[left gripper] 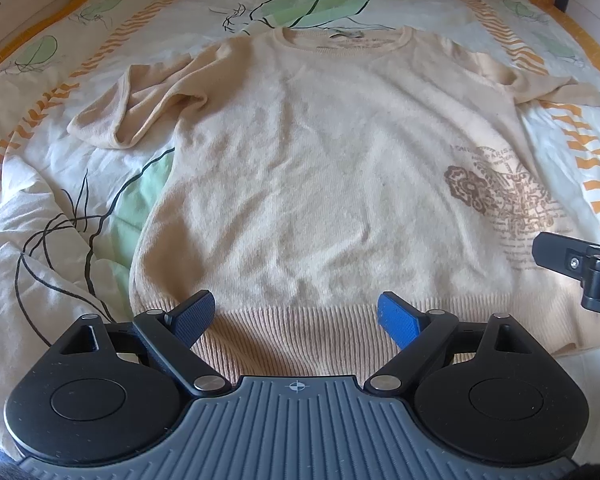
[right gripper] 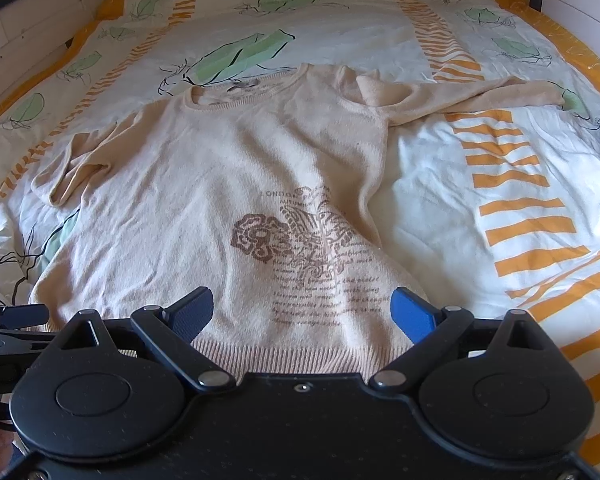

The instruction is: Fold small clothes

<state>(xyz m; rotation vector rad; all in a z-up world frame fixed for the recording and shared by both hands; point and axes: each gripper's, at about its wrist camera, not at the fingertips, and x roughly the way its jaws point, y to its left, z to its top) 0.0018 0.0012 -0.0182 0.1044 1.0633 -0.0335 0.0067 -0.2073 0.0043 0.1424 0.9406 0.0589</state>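
Sweater (left gripper: 320, 168) lies flat, front up, on the bed (right gripper: 440, 208). Your left claw (left gripper: 296, 314) and right claw (right gripper: 304, 312) both hang wide over the hem (left gripper: 300, 336), holding nothing. Pinch both hem corners evenly before you fold.

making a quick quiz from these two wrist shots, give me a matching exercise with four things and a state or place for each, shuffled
Things:
1. left sleeve
2. right sleeve
3. brown flower print
4. ribbed hem

States or places:
a. stretched out sideways over the bedspread
b. between the open fingers of the left gripper
c. bunched up in folds beside the body
d. on the sweater's front, low on the right

Pairs: 1-c, 2-a, 3-d, 4-b
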